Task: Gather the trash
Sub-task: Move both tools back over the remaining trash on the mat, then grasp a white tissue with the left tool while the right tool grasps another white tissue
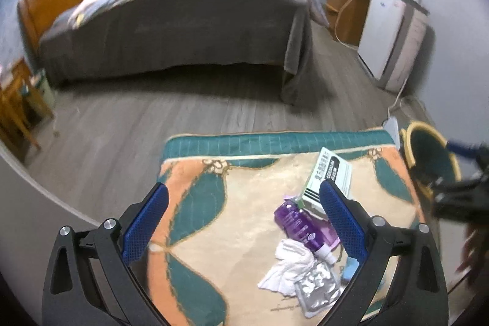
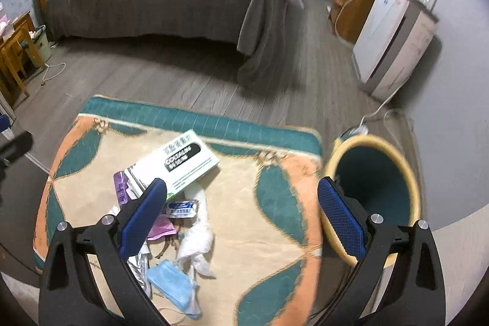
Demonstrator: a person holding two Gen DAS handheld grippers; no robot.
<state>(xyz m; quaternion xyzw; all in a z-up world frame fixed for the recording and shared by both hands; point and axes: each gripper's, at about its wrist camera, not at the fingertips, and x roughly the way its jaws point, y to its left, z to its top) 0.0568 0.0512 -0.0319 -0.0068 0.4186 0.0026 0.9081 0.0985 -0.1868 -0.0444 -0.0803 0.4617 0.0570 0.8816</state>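
Hovering over rug (image 1: 195,194), left gripper (image 1: 244,222) spread wide, holding nothing. Right gripper (image 2: 243,217) likewise gaping, empty, hanging above rug's right half.

Trash lying heaped toward rug's right side: white box (image 1: 331,173) tilting nearest the far green edge, purple bottle (image 1: 301,226) just in front of it, crumpled tissue (image 1: 290,265) and silver foil pack (image 1: 319,284) touching near the front edge. Blue face mask (image 2: 172,284) showing by the front edge in right wrist view.

Standing just off rug's far right corner: yellow-rimmed bin (image 2: 376,188), open.

Sitting beyond on floor: bed (image 1: 183,20).
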